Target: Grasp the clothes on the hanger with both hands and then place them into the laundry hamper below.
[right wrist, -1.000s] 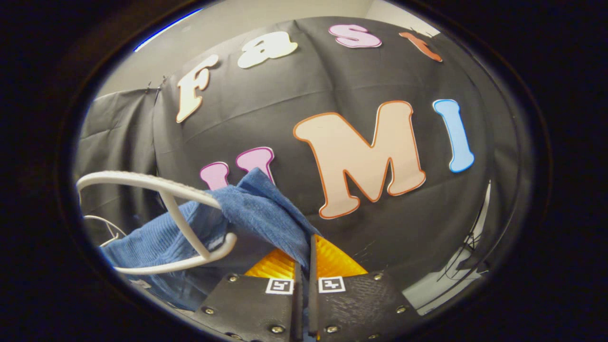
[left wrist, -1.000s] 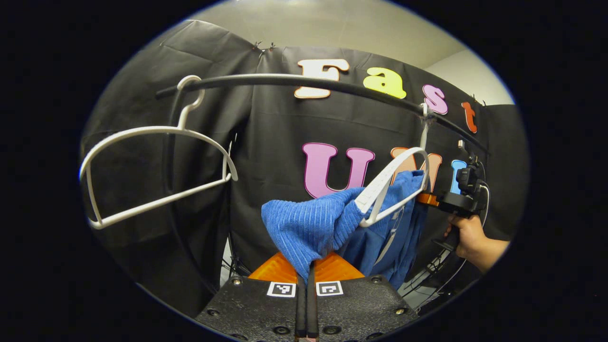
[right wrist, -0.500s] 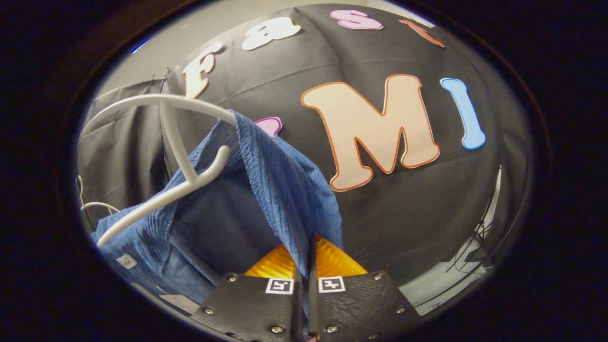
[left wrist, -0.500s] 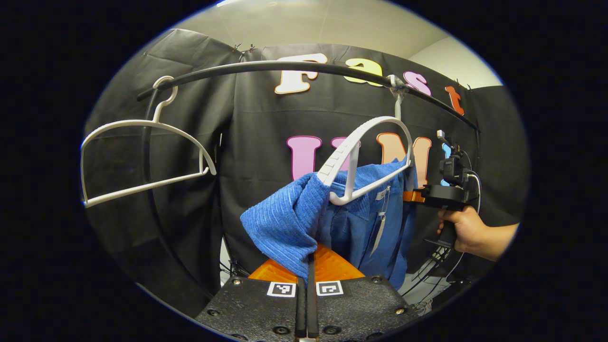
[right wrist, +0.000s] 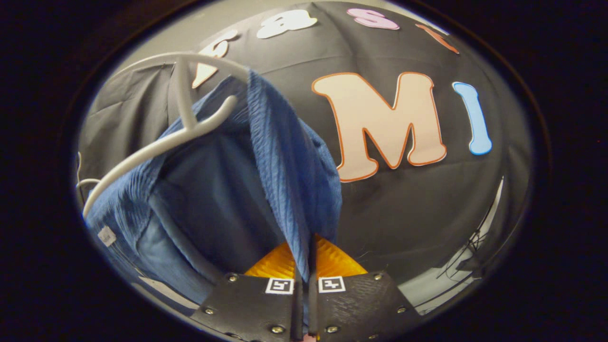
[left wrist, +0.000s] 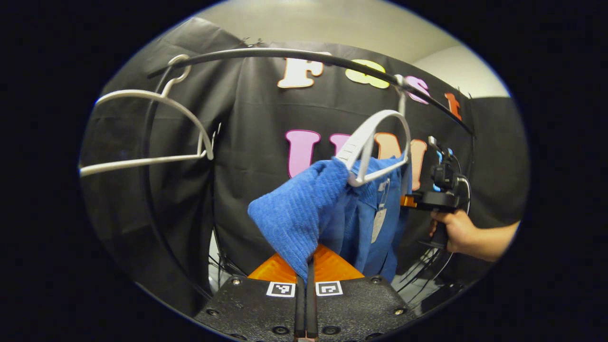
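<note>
Over on the left, an empty hanger (left wrist: 147, 137) dangles from the black rail (left wrist: 285, 54), nothing on it. Moving along, the left gripper (left wrist: 306, 275) has its jaws pinched tight on one shoulder of the blue shirt (left wrist: 304, 213), the cloth bunched right down into the slot between the fingers. The shirt is partly draped on the white hanger (left wrist: 375, 147) that hooks on the rail further right; that shoulder looks pulled down off the hanger's arm. Further right again, a hand (left wrist: 451, 230) holds the right gripper (left wrist: 408, 200) up against the far side of the shirt. In the right gripper view, that gripper (right wrist: 304, 280) is likewise clamped narrow on a fold of blue cloth (right wrist: 285, 166), with the hanger's curved arm (right wrist: 156, 142) above it.

So both grips look made, and the job is at the pulling-off stage. Next, I'd say, both ends need drawing clear of the hanger together, then lowering to the hamper, which I can't see from here.
</note>
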Available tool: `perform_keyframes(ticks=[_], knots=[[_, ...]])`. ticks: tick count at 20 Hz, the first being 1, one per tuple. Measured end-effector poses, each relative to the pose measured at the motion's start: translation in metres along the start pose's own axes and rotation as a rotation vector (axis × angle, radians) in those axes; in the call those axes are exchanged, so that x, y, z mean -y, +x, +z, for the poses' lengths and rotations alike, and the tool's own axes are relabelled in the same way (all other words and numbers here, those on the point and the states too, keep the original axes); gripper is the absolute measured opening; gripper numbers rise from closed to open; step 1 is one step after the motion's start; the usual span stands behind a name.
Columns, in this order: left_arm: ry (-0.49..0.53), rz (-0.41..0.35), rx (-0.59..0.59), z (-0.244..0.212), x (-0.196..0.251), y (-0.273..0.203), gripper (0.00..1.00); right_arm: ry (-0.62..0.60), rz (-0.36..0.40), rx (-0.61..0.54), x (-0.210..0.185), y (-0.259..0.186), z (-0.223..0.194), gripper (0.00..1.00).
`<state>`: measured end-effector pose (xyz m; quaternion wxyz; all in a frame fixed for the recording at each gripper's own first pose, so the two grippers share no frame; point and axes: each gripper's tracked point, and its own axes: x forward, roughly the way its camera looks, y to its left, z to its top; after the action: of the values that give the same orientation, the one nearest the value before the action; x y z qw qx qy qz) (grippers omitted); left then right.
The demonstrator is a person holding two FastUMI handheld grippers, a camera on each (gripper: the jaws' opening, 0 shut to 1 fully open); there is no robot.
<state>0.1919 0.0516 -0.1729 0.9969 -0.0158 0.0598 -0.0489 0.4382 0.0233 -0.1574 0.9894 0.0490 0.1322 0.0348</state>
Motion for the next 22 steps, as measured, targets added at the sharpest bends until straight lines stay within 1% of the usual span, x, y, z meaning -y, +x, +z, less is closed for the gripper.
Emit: perform_keyframes(ticks=[1, 3, 4, 5, 6, 7, 8, 9, 10, 12, 13, 14, 15, 16, 17, 18, 19, 20, 22], knots=[[0.025, -0.003, -0.007, -0.006, 0.003, 0.002, 0.02, 0.005, -0.011, -0.002, 0.003, 0.0, -0.001, 0.05], [-0.024, -0.014, -0.053, -0.023, 0.006, 0.004, 0.01, 0.029, -0.023, -0.015, 0.009, 0.0, -0.007, 0.05], [-0.054, -0.007, -0.064, -0.031, 0.006, 0.004, 0.05, 0.037, -0.022, -0.019, 0.011, -0.001, -0.007, 0.05], [-0.051, 0.0, -0.05, -0.028, 0.004, 0.004, 0.01, 0.04, -0.025, 0.0, 0.014, -0.005, -0.002, 0.05], [-0.024, 0.034, -0.061, -0.025, -0.007, -0.001, 0.02, 0.038, -0.027, 0.015, 0.016, -0.011, 0.004, 0.05], [0.005, 0.061, -0.063, -0.017, -0.017, -0.01, 0.01, 0.039, -0.015, 0.045, 0.015, -0.018, 0.014, 0.05], [0.02, 0.057, -0.005, 0.003, -0.018, -0.014, 0.02, 0.04, -0.011, 0.075, 0.015, -0.025, 0.025, 0.05], [0.021, 0.053, 0.014, 0.017, -0.022, -0.019, 0.03, 0.035, -0.008, 0.102, 0.015, -0.03, 0.039, 0.05], [0.028, 0.066, 0.013, 0.027, -0.026, -0.021, 0.03, 0.028, -0.025, 0.123, 0.019, -0.031, 0.049, 0.05], [0.031, 0.089, 0.031, 0.037, -0.037, -0.029, 0.01, -0.003, -0.065, 0.112, 0.027, -0.024, 0.056, 0.05], [0.028, 0.094, 0.036, 0.043, -0.042, -0.032, 0.01, -0.044, -0.079, 0.1, 0.03, -0.017, 0.054, 0.07], [0.031, 0.102, 0.036, 0.048, -0.047, -0.037, 0.0, -0.093, -0.095, 0.088, 0.034, -0.01, 0.049, 0.05], [0.036, 0.118, 0.042, 0.054, -0.055, -0.039, 0.03, -0.133, -0.113, 0.065, 0.039, -0.006, 0.041, 0.05], [0.033, 0.121, 0.037, 0.056, -0.061, -0.039, 0.02, -0.143, -0.101, 0.046, 0.038, -0.001, 0.031, 0.05], [0.021, 0.101, 0.036, 0.055, -0.059, -0.039, 0.01, -0.12, -0.078, 0.021, 0.032, 0.003, 0.022, 0.05], [0.015, 0.103, 0.022, 0.048, -0.058, -0.039, 0.01, -0.096, -0.059, 0.007, 0.027, 0.005, 0.012, 0.05], [0.021, 0.131, 0.012, 0.039, -0.068, -0.038, 0.01, -0.099, -0.08, -0.001, 0.03, 0.004, 0.004, 0.05], [0.015, 0.135, -0.028, 0.021, -0.07, -0.037, 0.02, -0.091, -0.079, 0.006, 0.028, -0.001, -0.002, 0.05], [-0.005, 0.106, -0.08, -0.005, -0.052, -0.034, 0.01, -0.071, -0.073, 0.015, 0.02, -0.014, -0.015, 0.05]])
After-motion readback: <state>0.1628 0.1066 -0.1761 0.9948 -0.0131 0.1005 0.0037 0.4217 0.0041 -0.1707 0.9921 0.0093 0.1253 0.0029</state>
